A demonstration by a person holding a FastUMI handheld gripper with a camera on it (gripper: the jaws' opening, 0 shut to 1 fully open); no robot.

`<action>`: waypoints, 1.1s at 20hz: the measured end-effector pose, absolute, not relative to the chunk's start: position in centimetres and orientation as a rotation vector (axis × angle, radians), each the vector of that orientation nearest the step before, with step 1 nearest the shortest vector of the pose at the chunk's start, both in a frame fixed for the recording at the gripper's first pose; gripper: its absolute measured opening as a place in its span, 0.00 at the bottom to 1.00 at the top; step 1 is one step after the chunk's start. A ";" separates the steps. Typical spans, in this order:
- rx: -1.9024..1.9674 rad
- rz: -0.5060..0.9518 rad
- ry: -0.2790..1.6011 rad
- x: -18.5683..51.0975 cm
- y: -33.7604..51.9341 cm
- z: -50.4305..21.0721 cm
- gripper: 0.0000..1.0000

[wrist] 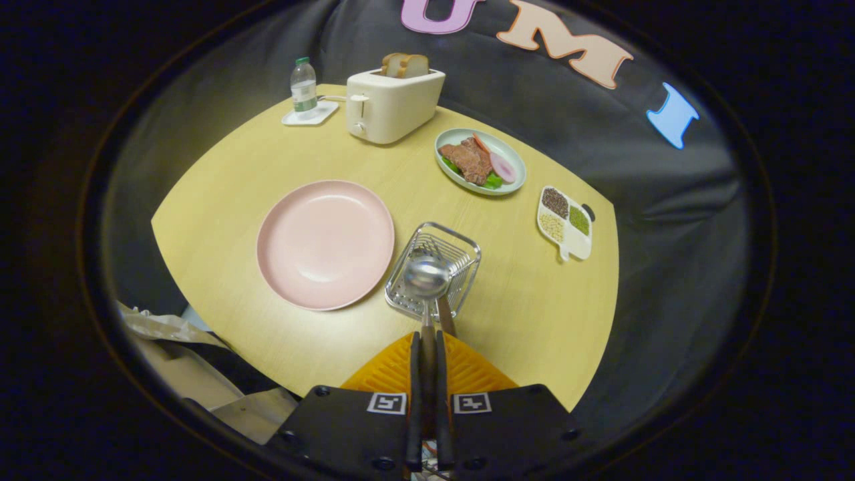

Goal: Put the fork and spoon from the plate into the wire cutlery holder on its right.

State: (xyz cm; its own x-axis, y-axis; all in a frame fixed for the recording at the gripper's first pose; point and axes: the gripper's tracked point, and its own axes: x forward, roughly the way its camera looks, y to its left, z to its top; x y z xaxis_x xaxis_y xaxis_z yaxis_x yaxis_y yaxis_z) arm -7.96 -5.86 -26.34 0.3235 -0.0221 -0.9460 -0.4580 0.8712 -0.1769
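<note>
Jaws of the gripper (427,347) clenched on the spoon (427,279) handle, bowl poised over the wire holder (435,270) right of the empty pink plate (325,244). A second handle, probably the fork (446,317), leans in the holder. Risk: released off-centre, the spoon could catch the rim, tip out onto the desk (534,314).

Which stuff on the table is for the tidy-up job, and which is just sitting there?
For the job:
spoon, held between the fingers of the gripper, its bowl over the holder
wire cutlery holder, right of the plate
pink plate, now bare

Just lying about:
toaster with bread
water bottle
plate of food
divided dish of grains
</note>
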 end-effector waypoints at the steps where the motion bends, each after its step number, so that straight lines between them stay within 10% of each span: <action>1: -0.459 0.303 1.219 -7.8 -5.6 -26.1 0.12; 6: -0.452 0.298 1.179 -6.5 -5.2 -25.9 0.21; 12: -0.380 0.294 1.071 -5.2 -3.5 -24.3 1.00; 22: -0.167 0.240 0.667 -3.5 2.4 -18.5 1.00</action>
State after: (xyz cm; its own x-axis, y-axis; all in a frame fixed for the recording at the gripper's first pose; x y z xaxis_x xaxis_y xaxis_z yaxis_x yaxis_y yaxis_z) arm -3.48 2.43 -18.45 0.7599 0.1660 -0.6284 -0.2723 0.9592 -0.0759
